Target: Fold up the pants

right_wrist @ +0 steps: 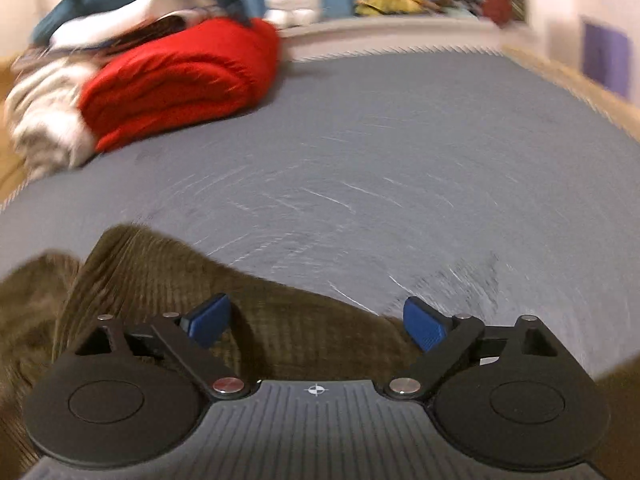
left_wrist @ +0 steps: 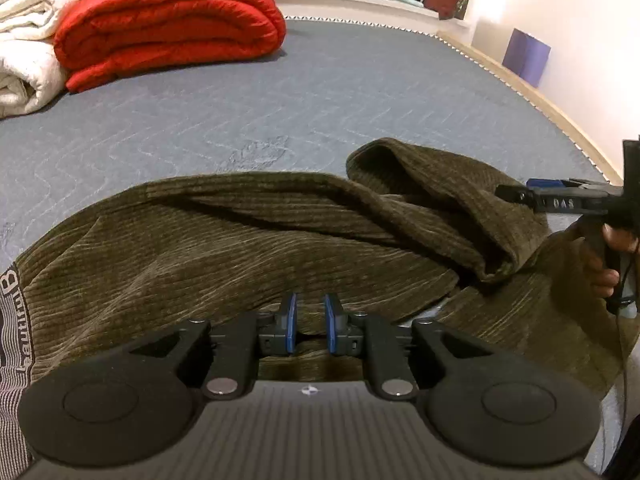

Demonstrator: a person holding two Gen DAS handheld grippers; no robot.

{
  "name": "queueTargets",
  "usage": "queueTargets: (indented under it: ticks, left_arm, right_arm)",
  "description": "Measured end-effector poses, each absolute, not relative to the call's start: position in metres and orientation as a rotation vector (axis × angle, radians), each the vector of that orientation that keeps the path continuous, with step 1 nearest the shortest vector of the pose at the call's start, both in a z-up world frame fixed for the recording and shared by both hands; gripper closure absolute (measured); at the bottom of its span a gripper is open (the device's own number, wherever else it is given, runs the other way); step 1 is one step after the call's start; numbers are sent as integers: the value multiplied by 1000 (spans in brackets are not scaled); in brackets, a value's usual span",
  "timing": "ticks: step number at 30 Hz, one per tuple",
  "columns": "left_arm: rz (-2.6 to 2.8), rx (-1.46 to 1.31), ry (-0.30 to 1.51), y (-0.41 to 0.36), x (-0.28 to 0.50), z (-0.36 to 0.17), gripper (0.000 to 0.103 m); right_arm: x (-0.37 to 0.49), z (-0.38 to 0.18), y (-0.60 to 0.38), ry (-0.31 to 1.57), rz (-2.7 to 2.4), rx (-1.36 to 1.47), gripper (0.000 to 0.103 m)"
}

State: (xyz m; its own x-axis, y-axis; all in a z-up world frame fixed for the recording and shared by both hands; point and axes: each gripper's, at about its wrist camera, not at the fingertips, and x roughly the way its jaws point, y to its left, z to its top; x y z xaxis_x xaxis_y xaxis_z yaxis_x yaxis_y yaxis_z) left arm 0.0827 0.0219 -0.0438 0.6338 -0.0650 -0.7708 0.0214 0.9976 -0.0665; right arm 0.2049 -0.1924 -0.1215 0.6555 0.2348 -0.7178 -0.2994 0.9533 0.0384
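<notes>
We are folding the olive-green ribbed corduroy pants (left_wrist: 224, 248) on the flat grey-blue quilted bed cover (left_wrist: 320, 92). The pants lie near us, spread wide across the front of the bed, so we can reach both ends at once.

Our left gripper (left_wrist: 310, 320) sits low over the pants. Its two blue pads are close together, with a fold of the soft cloth bunched between them. They seem to pinch the cloth, but a small gap shows, so we think the hold is light. We guess it keeps this end from sliding.

Our right gripper (right_wrist: 316, 320) has its blue pads spread wide apart. Nothing is held in it. The edge of the pants lies just under it, between the two pads, so it looks ready to close on that edge. From the left camera we see a hand (left_wrist: 600, 256) around its black handle.

The cloth has thin raised lines running along it and looks thick and floppy. One part (left_wrist: 432, 200) is flopped over into a lumpy roll, so it is not flat yet. The grey stretchy waistband with letters on it (left_wrist: 10, 320) peeks out at the left.

Far back sit a puffy red folded blanket (left_wrist: 168, 20) and a fluffy white rolled blanket (left_wrist: 24, 44), well away from our work.
</notes>
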Motion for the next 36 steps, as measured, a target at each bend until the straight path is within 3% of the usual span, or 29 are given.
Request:
queueTargets:
  ticks: [5, 6, 8, 10, 12, 14, 23, 24, 25, 26, 27, 34, 35, 36]
  left_arm:
    - [-46, -43, 896, 26, 85, -50, 79]
    - [-46, -41, 898, 26, 86, -50, 79]
    - [-47, -38, 901, 27, 87, -52, 79]
    - [-46, -37, 900, 28, 87, -51, 79]
    - [-47, -42, 894, 29, 85, -49, 79]
    - [-47, -44, 887, 31, 84, -47, 79]
    - [-23, -58, 877, 40, 79, -41, 79]
    - [-25, -55, 878, 40, 79, -41, 79]
    - [-26, -53, 879, 39, 78, -42, 79]
    - [-28, -51, 880, 39, 78, -42, 78]
    - [-28, -51, 879, 39, 78, -42, 76]
    - [-27, -58, 875, 40, 77, -39, 71]
    - [-28, -58, 876, 41, 77, -39, 71]
    - [-29, -57, 876, 41, 77, -39, 71]
  right_arm:
    - [193, -125, -170, 769, 419, -232, 9]
    - [193, -125, -167, 767, 423, -252, 13]
    - [191, -123, -161, 748, 442, -280, 29]
    - [187, -120, -156, 731, 445, -305, 65]
    - [183, -115, -154, 715, 435, -332, 92]
    - [179, -109, -150, 684, 449, -341, 103]
    - [144, -65, -125, 523, 515, -350, 100]
    - [149, -71, -125, 537, 465, -356, 77]
    - [155, -80, -127, 565, 421, -365, 33]
    - [159, -89, -130, 577, 398, -369, 16]
    - [162, -98, -132, 582, 385, -375, 5]
    - [174, -144, -136, 714, 394, -415, 9]
    - [172, -143, -135, 714, 403, -418, 12]
    - [172, -141, -131, 716, 420, -419, 25]
